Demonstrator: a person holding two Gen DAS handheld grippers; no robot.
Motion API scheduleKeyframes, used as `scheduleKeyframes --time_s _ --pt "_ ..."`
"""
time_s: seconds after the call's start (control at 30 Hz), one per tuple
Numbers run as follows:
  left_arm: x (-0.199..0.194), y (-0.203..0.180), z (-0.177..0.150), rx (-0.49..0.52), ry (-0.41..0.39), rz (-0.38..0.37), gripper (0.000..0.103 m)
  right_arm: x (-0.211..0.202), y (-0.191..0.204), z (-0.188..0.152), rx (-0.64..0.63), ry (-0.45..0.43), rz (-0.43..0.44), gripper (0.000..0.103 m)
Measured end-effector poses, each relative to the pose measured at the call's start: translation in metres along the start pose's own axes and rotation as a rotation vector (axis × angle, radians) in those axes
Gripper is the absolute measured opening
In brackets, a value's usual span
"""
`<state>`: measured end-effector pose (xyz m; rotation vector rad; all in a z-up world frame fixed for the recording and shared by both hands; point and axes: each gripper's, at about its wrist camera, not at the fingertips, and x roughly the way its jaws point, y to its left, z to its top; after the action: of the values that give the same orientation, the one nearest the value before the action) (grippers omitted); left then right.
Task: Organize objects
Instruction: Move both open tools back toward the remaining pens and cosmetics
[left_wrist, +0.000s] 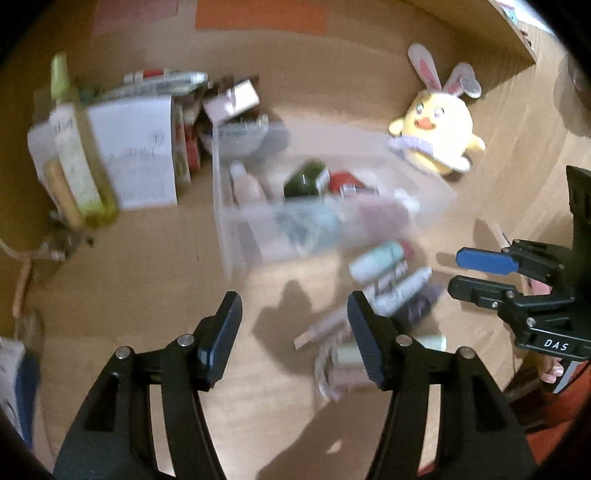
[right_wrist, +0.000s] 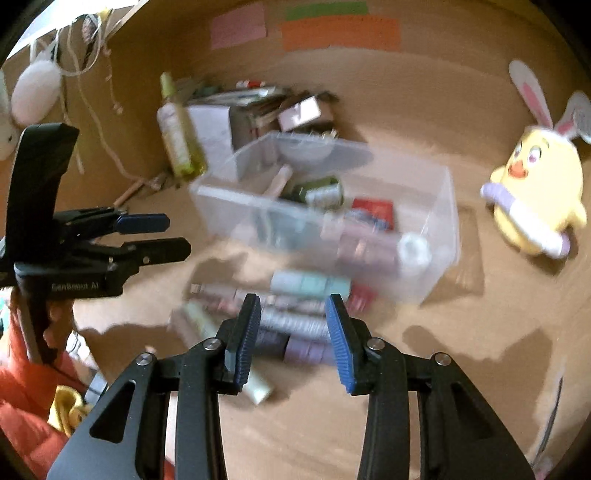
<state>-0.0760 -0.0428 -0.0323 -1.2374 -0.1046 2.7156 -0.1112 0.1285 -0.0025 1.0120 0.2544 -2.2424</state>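
Note:
A clear plastic bin (left_wrist: 221, 206) (right_wrist: 236, 201) holds several small bottles and tubes. Just in front of it lies a loose pile of cosmetic tubes (left_wrist: 384, 258) (right_wrist: 310, 286), all blurred. My left gripper (left_wrist: 295, 317) is open above bare wood to the left of the pile, with nothing between its fingers. From the right wrist view it shows at the left edge as the left gripper (right_wrist: 177, 236). My right gripper (right_wrist: 293, 306) is open over the pile, its pads apart from the tubes. It enters the left wrist view from the right as the right gripper (left_wrist: 456, 271).
A yellow chick plush (left_wrist: 439, 129) (right_wrist: 535, 184) with bunny ears sits right of the bin. Behind the bin on the left stand a green bottle (left_wrist: 74, 162) (right_wrist: 177, 136), a white box (left_wrist: 136, 155) and stacked small boxes. An orange sleeve (right_wrist: 22, 387) is at lower left.

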Motion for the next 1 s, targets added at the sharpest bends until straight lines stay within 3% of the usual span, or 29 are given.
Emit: scheduleKeyframes --time_s 0.13,0.33,0.57,0.67,1.0 --pt "0.001 -0.013 -0.025 0.021 0.042 0.011 0.062 0.006 0.003 -0.022 0.011 0.054 0.02 0.034" --pt "-0.008 -0.043 -0.041 0.094 0.021 -0.022 0.094 0.01 0.003 -0.033 0.009 0.084 0.065 0.034" --pt "0.011 -0.064 -0.046 0.147 0.077 -0.025 0.095 0.017 0.013 -0.033 -0.091 0.112 0.1 0.033" --pt "0.018 -0.067 -0.046 0.154 0.095 -0.009 0.095 0.02 0.016 -0.036 -0.126 0.124 0.106 0.021" --pt "0.038 -0.077 -0.046 0.162 0.136 0.032 0.096 -0.005 -0.011 -0.057 -0.06 0.116 0.09 0.018"
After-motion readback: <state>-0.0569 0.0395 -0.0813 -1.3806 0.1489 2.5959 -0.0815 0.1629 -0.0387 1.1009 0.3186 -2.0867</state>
